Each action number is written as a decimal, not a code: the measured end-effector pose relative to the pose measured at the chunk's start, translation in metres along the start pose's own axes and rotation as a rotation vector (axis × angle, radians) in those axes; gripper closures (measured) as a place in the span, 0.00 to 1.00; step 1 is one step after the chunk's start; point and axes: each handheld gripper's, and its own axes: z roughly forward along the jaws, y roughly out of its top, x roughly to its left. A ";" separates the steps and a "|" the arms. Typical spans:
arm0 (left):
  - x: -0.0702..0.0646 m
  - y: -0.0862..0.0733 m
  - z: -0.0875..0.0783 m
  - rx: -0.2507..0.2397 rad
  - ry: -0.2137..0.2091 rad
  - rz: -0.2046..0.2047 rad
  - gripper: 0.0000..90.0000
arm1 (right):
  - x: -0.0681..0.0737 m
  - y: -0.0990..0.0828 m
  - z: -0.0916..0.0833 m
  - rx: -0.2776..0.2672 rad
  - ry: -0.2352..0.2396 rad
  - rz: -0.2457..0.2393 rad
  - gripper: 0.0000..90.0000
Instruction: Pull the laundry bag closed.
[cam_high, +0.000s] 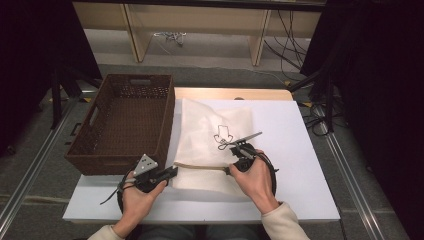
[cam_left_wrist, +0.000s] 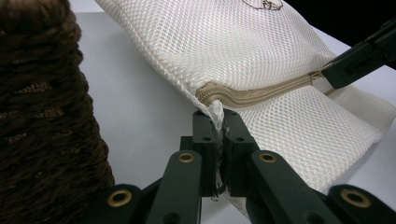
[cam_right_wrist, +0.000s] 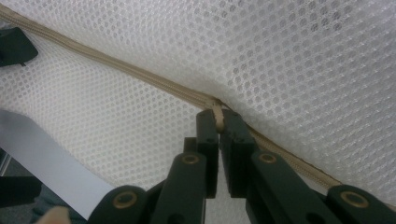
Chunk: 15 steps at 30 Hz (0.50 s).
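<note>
We hold the left gripper (cam_high: 172, 172) clamped on the mesh bag (cam_high: 210, 135) corner, the right gripper (cam_high: 229, 170) pinching its zipper pull (cam_right_wrist: 217, 114), both hands low and level.

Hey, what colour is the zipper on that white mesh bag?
Beige, a light tan, against the white mesh bag. The zipper shows best in the left gripper view.

White mesh laundry bag (cam_high: 210, 135) flat on white table, beige zipper (cam_high: 200, 167) along near edge, pull tab (cam_right_wrist: 217, 115) pinched

Both tongs (cam_high: 174, 171) (cam_high: 229, 170) on mesh bag (cam_high: 212, 130) zip, w/ basket (cam_high: 125, 122) left.
</note>
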 end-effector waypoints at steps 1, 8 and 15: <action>0.000 0.000 0.000 0.000 0.000 -0.002 0.95 | 0.000 0.000 0.000 -0.005 -0.004 -0.002 0.97; 0.000 0.000 0.000 0.002 0.003 0.001 0.95 | -0.002 -0.001 -0.001 -0.007 0.008 0.012 0.97; 0.000 0.000 0.000 -0.001 0.000 0.000 0.95 | -0.004 -0.001 -0.002 -0.003 -0.007 0.012 0.97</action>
